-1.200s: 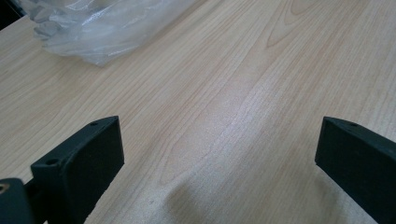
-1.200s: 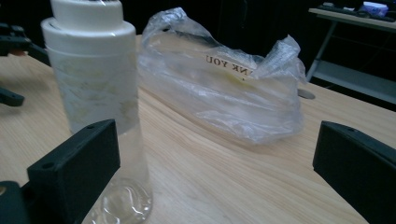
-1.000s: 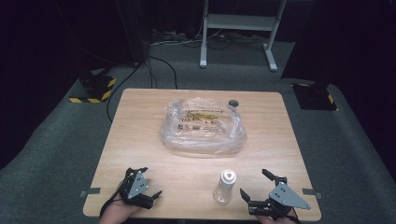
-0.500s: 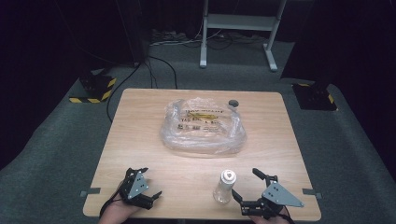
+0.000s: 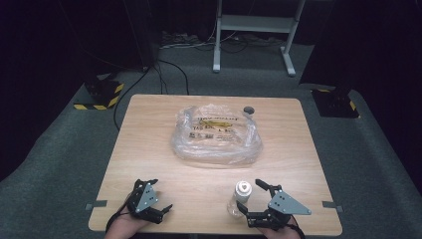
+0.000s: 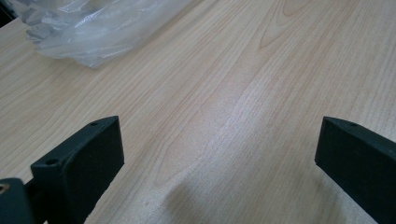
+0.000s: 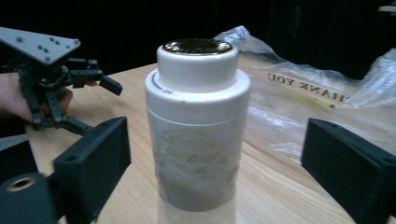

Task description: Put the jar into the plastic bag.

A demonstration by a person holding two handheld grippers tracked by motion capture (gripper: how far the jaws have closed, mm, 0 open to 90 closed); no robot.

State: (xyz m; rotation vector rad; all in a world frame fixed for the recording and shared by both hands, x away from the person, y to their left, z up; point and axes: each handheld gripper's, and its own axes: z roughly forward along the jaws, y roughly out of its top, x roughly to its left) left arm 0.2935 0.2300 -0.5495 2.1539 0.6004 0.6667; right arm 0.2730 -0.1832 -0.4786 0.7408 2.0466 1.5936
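A small white bottle (image 5: pixel 242 195) with a white cap and a gold top stands upright near the table's front edge. My right gripper (image 5: pixel 249 195) is open, one jaw on each side of the bottle (image 7: pixel 198 126) without touching it. My left gripper (image 5: pixel 160 194) rests open at the front left over bare wood, with nothing between its jaws. In the right gripper view the left gripper (image 7: pixel 95 105) shows beyond the bottle, held by a hand.
A crumpled clear plastic bag (image 5: pixel 216 133) with yellow print lies in the middle of the wooden table (image 5: pixel 149 149). A small dark round cap (image 5: pixel 249 109) sits behind it. The bag's edge (image 6: pixel 93 28) lies ahead of the left gripper.
My right gripper has slid left and forward, so its jaws now stand on either side of the bottle. The left gripper has stayed put.
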